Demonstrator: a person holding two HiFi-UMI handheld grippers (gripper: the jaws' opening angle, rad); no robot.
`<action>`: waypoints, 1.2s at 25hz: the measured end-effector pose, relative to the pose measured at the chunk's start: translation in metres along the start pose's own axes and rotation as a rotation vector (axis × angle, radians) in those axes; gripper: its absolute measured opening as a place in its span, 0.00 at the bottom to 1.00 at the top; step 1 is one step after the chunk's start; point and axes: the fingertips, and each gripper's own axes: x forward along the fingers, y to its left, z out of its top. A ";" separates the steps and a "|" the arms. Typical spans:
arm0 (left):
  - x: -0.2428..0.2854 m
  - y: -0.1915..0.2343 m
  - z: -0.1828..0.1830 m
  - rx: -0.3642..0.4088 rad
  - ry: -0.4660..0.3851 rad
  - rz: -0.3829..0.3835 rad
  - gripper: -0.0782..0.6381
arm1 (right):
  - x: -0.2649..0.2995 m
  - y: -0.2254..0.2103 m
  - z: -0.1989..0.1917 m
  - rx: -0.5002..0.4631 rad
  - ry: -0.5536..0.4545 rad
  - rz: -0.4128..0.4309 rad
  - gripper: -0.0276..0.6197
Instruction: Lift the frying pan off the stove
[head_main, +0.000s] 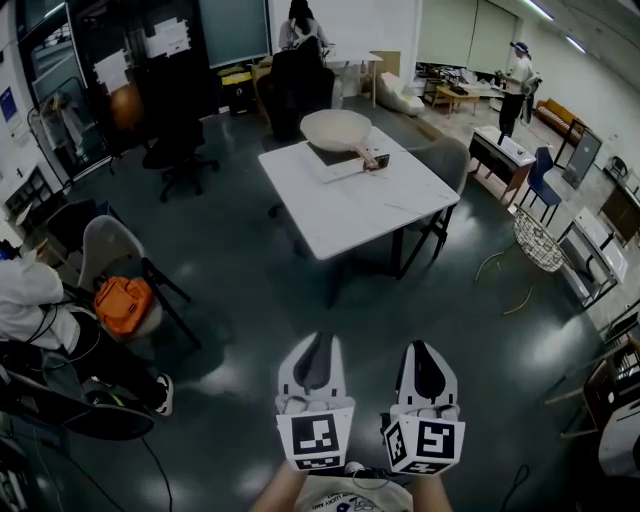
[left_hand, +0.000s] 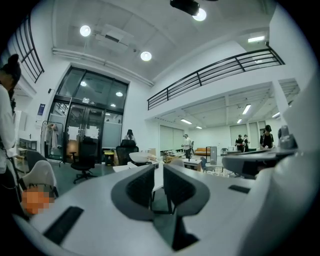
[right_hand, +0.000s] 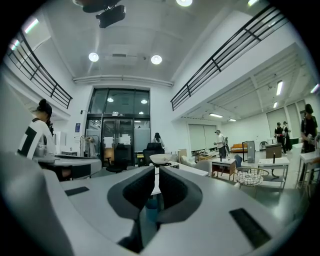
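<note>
- Upper centre, on the white table (head_main: 360, 205): frying pan (head_main: 335, 130), rigid, likely front-heavy; take its handle (head_main: 364, 153).
- Bottom centre: left gripper (head_main: 321, 338) and right gripper (head_main: 427, 345), jaws together, empty.

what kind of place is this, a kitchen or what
Likely a large open lab or workspace, not a kitchen: a white table mid-floor carries the frying pan, an office chair stands nearby, and a railed mezzanine runs overhead.
</note>
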 end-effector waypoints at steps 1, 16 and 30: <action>0.004 0.003 0.000 0.004 -0.002 -0.004 0.20 | 0.005 0.002 0.000 0.002 -0.001 0.002 0.10; 0.070 0.023 -0.004 -0.003 0.020 -0.065 0.20 | 0.062 -0.001 -0.007 0.031 0.039 -0.033 0.10; 0.190 0.019 0.000 0.003 0.032 -0.002 0.19 | 0.184 -0.055 -0.005 0.055 0.049 0.035 0.10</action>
